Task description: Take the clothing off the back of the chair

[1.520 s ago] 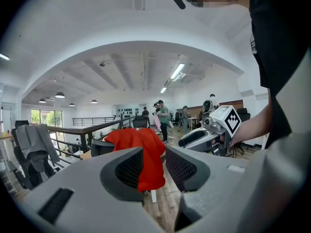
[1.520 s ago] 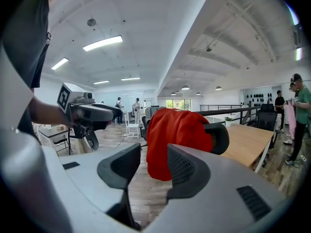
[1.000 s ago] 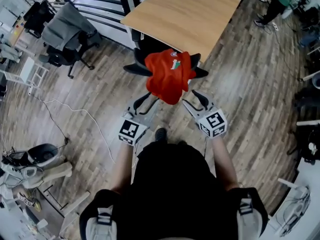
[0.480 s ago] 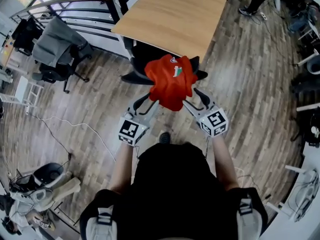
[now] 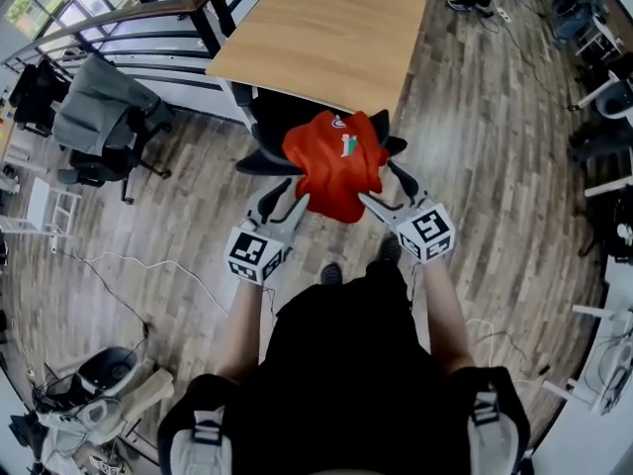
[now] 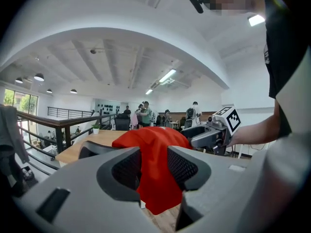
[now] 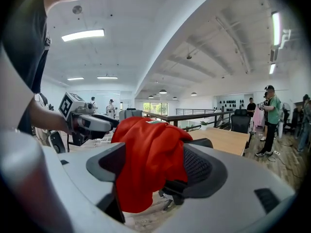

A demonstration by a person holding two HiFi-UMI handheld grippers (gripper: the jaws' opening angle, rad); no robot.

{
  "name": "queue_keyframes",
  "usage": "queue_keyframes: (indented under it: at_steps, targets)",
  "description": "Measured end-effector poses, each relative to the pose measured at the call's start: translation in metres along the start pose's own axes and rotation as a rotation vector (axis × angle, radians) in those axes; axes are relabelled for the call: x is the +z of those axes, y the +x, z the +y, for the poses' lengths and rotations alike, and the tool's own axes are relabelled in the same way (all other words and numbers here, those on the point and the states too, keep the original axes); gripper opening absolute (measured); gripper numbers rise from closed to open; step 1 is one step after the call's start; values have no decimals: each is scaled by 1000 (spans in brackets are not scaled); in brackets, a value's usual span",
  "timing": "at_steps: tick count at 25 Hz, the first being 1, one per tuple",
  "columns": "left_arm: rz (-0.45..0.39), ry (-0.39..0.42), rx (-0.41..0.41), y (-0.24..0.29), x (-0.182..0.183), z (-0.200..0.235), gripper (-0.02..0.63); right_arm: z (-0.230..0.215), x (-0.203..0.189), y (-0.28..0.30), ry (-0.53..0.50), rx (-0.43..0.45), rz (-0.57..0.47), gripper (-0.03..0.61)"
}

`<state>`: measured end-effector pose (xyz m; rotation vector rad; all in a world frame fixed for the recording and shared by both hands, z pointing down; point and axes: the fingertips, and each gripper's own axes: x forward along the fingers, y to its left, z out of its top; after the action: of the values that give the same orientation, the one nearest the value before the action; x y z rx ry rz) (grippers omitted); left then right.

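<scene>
A red shirt [image 5: 336, 161] with a small badge hangs over the back of a black office chair [image 5: 259, 162] in front of me. My left gripper [image 5: 285, 200] is at the shirt's lower left edge; its jaws stand apart, and in the left gripper view the red cloth [image 6: 155, 169] shows in the gap. At the shirt's lower right edge, my right gripper [image 5: 386, 188] has jaws that are opening, with the shirt [image 7: 148, 164] hanging between them and the pads not pressing on it. The chair back [image 7: 204, 142] shows behind the cloth.
A wooden table [image 5: 326, 28] stands just beyond the chair. At the far left is another chair with a grey jacket [image 5: 94, 102] on it. A thin cable [image 5: 148, 265] runs over the plank floor at the left. People stand in the distance [image 6: 143, 114].
Both grippers have moved forward to the shirt's lower edge, one on each side. The right gripper's jaws have spread wider. The shirt still hangs on the chair.
</scene>
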<state>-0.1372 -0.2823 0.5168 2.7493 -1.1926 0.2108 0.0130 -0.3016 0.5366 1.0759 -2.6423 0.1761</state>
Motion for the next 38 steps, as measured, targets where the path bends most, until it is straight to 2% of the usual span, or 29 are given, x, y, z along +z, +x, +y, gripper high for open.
queue_keyframes:
  at_steps: [6,14,18,21,25,30,33,38]
  targets:
    - [63,-49,-35,17,-11,-3,210,-11,-1,11,2,37,26,383]
    - [93,-62,-23,31,-16,-1,218,-17,-5,23,7,94,44,387]
    - [104,-68,-30,33,-22,-2,218,-17,-6,29,-20,117,-18,387]
    - [114,-60,-46,39,-21,-6,218,-15,-5,27,7,122,20,385]
    - [120,-46,-65,45,-18,-9,218,-3,-6,30,9,146,59,365]
    - [128,-44,-79,49,-17,-9,218,2,0,34,-7,182,28,320]
    - [131,-46,-80,51,-15,-12,218,1,2,34,35,186,24,288]
    - [125,-49,-81,55,-13,-14,216,5,5,39,48,202,16,250]
